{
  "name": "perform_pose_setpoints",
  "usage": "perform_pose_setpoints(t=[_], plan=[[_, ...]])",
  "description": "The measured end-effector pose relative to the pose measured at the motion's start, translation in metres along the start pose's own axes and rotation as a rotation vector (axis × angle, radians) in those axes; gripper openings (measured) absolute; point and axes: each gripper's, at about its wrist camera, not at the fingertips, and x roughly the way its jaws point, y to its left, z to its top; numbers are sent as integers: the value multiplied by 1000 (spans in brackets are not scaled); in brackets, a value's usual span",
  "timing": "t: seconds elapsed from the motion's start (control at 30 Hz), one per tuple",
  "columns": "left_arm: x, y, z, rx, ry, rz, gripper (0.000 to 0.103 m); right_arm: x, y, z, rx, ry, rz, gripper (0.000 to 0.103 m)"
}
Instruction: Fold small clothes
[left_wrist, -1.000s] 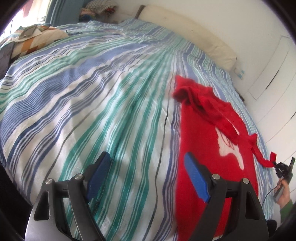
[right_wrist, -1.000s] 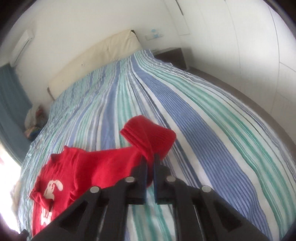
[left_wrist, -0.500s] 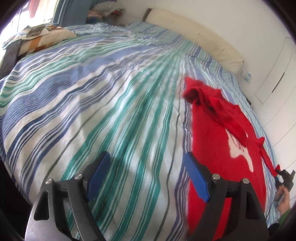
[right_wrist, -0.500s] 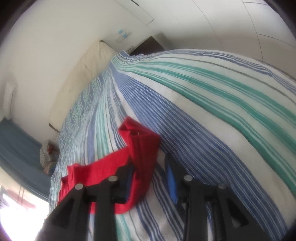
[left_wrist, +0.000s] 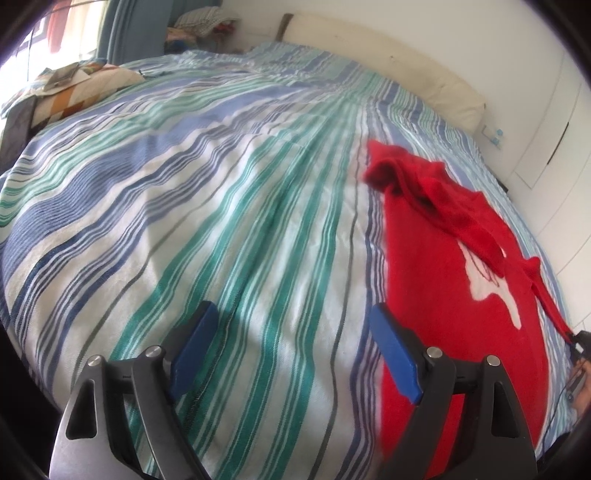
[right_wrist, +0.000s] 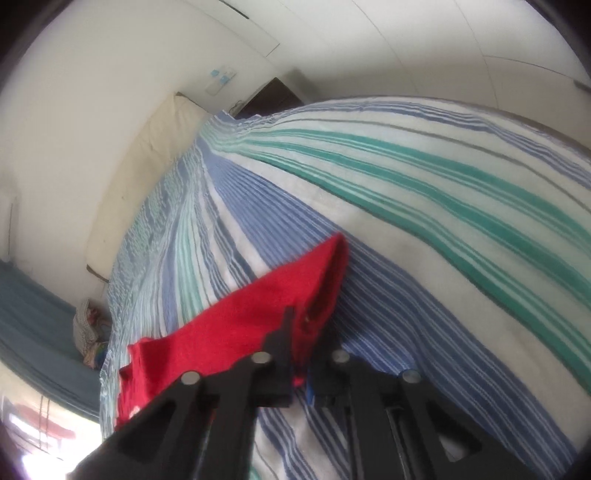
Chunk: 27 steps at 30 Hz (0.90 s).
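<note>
A small red top with a white print (left_wrist: 443, 288) lies spread on the striped bedspread (left_wrist: 221, 206), at the right of the left wrist view. My left gripper (left_wrist: 291, 332) is open and empty, hovering above the bedspread with its right finger at the top's left edge. In the right wrist view my right gripper (right_wrist: 308, 332) is shut on a corner of the red top (right_wrist: 266, 314) and holds it stretched out to the side. The right gripper also shows tiny at the far right of the left wrist view (left_wrist: 578, 341), pulling a red strip taut.
A cream headboard cushion (left_wrist: 388, 55) runs along the far end of the bed. A patterned pillow with items on it (left_wrist: 70, 85) lies at the far left. White wardrobe doors (left_wrist: 554, 122) stand to the right. A dark nightstand (right_wrist: 275, 96) sits by the headboard.
My right gripper opened briefly half a second ago and has shut again on the red top's corner. The left gripper has drifted slightly left, staying open.
</note>
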Motion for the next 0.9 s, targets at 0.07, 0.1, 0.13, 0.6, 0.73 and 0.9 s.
perform_pose_setpoints(t=[0.07, 0.1, 0.13, 0.6, 0.73, 0.9], plan=[[0, 0, 0, 7, 0, 3, 86, -8, 7, 5, -71, -45, -97, 3], [1, 0, 0, 11, 0, 5, 86, -13, 12, 6, -118, -68, -154, 3], [1, 0, 0, 13, 0, 7, 86, -15, 16, 6, -153, -79, -194, 3], [0, -1, -2, 39, -4, 31, 86, -19, -1, 4, -146, -70, -358, 3], [-1, -1, -2, 45, 0, 27, 86, -22, -1, 2, -133, -84, -355, 3], [-1, -1, -2, 47, 1, 28, 86, -38, -7, 0, -89, -133, -419, 14]])
